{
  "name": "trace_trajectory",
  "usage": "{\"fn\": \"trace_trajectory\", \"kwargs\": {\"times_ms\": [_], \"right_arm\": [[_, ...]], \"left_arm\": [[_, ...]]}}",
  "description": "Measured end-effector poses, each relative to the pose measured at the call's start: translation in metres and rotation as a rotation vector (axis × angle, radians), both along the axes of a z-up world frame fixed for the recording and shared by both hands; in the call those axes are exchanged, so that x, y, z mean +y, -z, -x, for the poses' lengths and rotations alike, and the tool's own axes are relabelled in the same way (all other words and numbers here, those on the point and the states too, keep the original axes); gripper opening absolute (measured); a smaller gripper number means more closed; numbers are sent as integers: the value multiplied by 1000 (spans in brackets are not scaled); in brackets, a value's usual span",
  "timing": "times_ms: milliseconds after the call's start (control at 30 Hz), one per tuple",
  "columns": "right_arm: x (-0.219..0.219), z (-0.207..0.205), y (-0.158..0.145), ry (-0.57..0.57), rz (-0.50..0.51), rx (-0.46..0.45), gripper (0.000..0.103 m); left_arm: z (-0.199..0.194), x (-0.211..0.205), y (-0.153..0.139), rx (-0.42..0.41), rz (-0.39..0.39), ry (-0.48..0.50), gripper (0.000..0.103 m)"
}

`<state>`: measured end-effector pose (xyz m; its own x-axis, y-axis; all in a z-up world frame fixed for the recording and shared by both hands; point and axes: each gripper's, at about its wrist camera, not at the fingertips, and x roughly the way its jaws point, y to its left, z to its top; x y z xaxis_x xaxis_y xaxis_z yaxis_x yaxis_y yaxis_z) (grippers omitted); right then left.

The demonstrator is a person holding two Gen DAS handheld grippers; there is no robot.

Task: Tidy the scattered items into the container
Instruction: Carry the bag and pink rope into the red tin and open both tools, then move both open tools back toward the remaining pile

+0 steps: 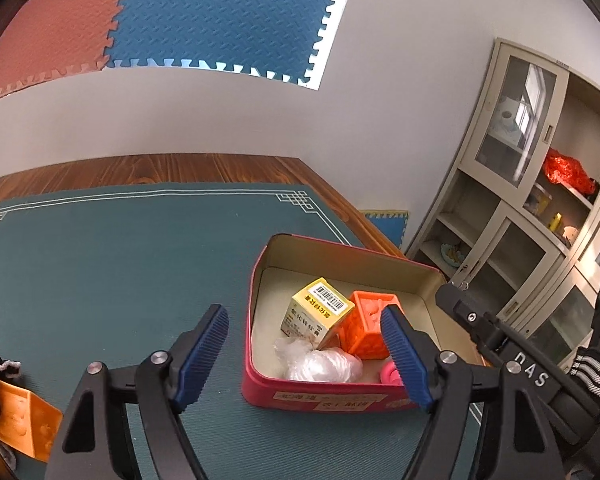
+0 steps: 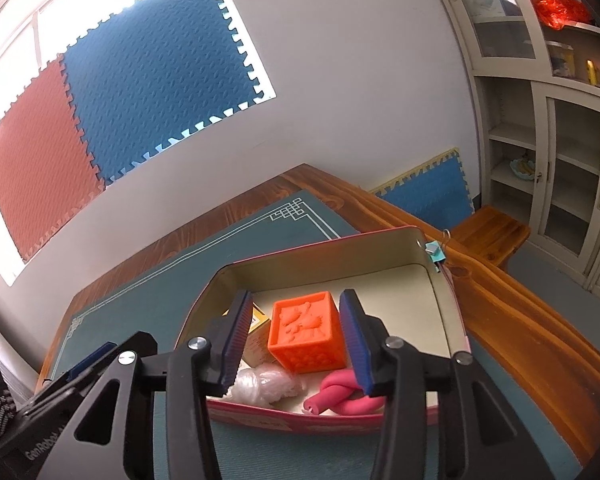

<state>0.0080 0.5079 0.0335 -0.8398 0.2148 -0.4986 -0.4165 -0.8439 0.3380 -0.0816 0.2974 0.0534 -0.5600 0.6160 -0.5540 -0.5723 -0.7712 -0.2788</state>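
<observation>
A red tin (image 1: 324,394) stands on the green mat, and the right wrist view also shows the tin (image 2: 320,258). Inside lie a yellow box (image 1: 318,308), an orange cube (image 1: 370,328), a clear plastic bag (image 1: 320,362) and a pink twisted piece (image 2: 340,398). My left gripper (image 1: 304,356) is open wide, low over the tin's near left corner, with nothing between its pads. My right gripper (image 2: 296,340) is open over the tin. The orange cube (image 2: 306,334) rests on the tin floor between its fingers, with a gap on the left side.
An orange moulded piece (image 1: 24,420) lies on the green mat (image 1: 120,260) at the near left. A binder clip (image 2: 434,252) hangs on the tin's far right corner. The wooden table edge (image 2: 520,320) runs to the right, with a bench (image 2: 488,228) and a cabinet (image 1: 520,200) beyond.
</observation>
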Motion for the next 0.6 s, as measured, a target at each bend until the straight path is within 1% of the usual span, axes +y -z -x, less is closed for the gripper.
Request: {"fn": "trace_trajectory", "kwargs": {"times_ms": [233,400,600], "right_arm": [[-1,2,2,-11,-2,-6,52],[-5,3,3,-23,-4,-12,59],[-14,5,2,-69,-13,5,63]], "left_arm": [[-1,-6,-4,6,0,-19,80],[0,-12,-5,8,6,-46,80],[-2,-27,-13,30,6,-96,80]]}}
